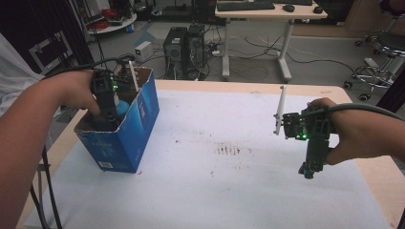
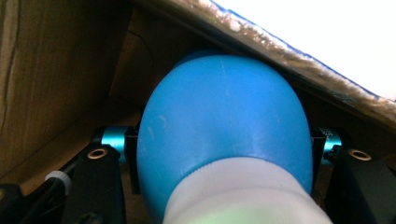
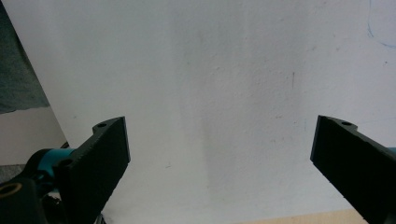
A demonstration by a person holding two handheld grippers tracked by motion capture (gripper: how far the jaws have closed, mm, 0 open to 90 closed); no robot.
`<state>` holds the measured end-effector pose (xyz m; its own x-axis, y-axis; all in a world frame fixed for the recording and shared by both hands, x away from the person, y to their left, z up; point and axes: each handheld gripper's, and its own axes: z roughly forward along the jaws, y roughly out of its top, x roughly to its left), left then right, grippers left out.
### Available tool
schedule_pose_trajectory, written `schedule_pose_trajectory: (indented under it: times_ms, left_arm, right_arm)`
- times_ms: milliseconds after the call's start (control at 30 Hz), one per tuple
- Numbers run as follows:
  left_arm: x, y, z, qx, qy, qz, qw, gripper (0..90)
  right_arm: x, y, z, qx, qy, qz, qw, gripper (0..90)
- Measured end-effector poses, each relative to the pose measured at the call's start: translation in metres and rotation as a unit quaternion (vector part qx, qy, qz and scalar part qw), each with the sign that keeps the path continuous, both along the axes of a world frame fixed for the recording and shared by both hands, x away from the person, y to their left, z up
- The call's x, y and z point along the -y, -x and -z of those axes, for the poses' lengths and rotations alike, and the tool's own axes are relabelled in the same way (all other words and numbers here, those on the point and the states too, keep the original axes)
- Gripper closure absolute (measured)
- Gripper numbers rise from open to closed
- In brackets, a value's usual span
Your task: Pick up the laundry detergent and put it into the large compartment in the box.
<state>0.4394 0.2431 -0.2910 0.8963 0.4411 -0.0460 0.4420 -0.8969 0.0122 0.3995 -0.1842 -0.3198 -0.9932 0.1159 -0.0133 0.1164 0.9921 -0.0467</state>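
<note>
White table sheet (image 1: 229, 181) bears a blue cardboard box (image 1: 138, 129) at its left. Left gripper (image 1: 106, 112) reaches down inside the box, jaws clamped on a blue-and-white bulb (image 2: 224, 135). Right gripper (image 3: 219, 163) hangs over bare sheet, jaws wide apart, holding nothing.

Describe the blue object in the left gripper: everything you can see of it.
The blue object is smooth, rounded and egg-like, glossy like plastic or rubber, with a white neck toward the camera. The left gripper is shut on its sides. It sits inside the blue cardboard box, close under the box's torn rim.
</note>
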Motion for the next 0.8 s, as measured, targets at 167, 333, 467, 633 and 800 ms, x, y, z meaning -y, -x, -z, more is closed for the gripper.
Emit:
schedule_pose_trajectory:
  times_ms: [167,333,467,633,800]
  left_arm:
    - [0.000,-0.002,0.000,-0.003,0.002,0.000,1.0000,39.2]
    - [-0.001,-0.002,0.000,-0.006,0.002,-0.011,0.9999,38.4]
    - [-0.003,-0.002,-0.002,0.004,-0.001,-0.011,0.9999,33.7]
    - [-0.003,-0.002,-0.006,0.003,-0.002,-0.010,0.9999,31.8]
    - [-0.002,-0.001,-0.010,-0.001,-0.010,-0.007,0.9999,31.2]
  right_arm:
    - [0.001,0.000,0.000,0.001,0.000,-0.001,1.0000,3.7]
    - [0.002,0.001,0.000,0.001,-0.003,-0.001,1.0000,3.7]
    - [0.003,0.002,0.001,0.002,-0.003,0.002,1.0000,3.7]
    - [0.004,0.002,0.000,0.003,-0.005,0.001,1.0000,3.7]
    - [0.006,0.001,0.000,0.004,-0.005,0.002,1.0000,3.7]
